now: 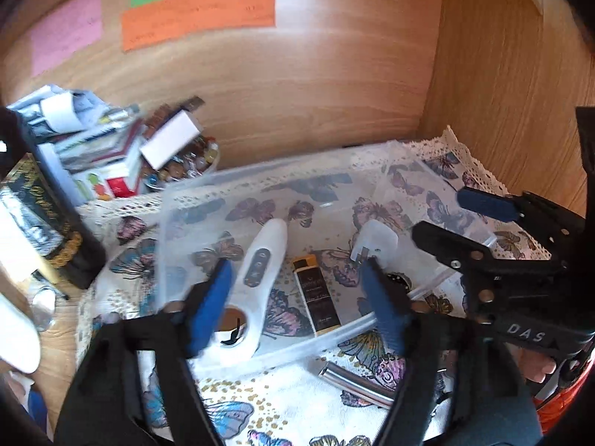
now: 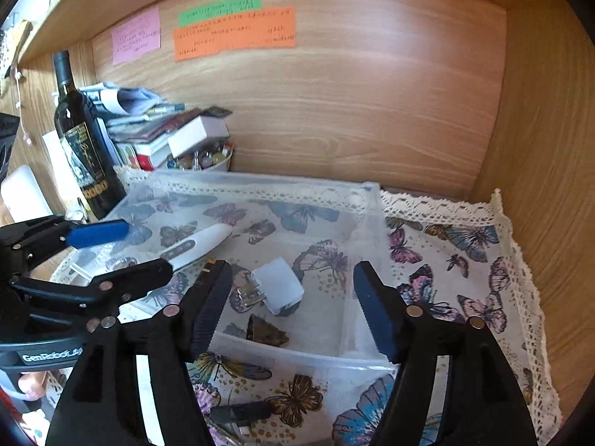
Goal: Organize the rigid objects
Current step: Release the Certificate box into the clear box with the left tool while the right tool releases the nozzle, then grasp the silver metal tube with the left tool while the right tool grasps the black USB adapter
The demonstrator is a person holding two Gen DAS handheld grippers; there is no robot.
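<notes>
A clear plastic bin [image 1: 178, 200] [image 2: 372, 200] sits on a butterfly-print cloth in a wooden shelf. In it lie a white handheld device [image 1: 260, 260] [image 2: 197, 245], a black and gold lighter [image 1: 316, 304], a white plug adapter [image 1: 375, 239] [image 2: 279, 284] and a small dark bell [image 2: 266, 330]. My left gripper [image 1: 301, 304] is open and empty above the bin's front edge. My right gripper [image 2: 290, 308] is open and empty over the adapter and bell. A shiny metal tube [image 1: 357, 383] and a dark small object [image 2: 241, 412] lie on the cloth before the bin.
A dark wine bottle [image 2: 78, 141] [image 1: 48, 219] stands left of the bin. Stacked books and a white box [image 2: 197, 133] [image 1: 171, 141] sit behind it, over a bowl of beads [image 2: 208, 160]. Coloured notes [image 2: 234, 33] hang on the back wall. Bare cloth [image 2: 453, 260] lies to the right.
</notes>
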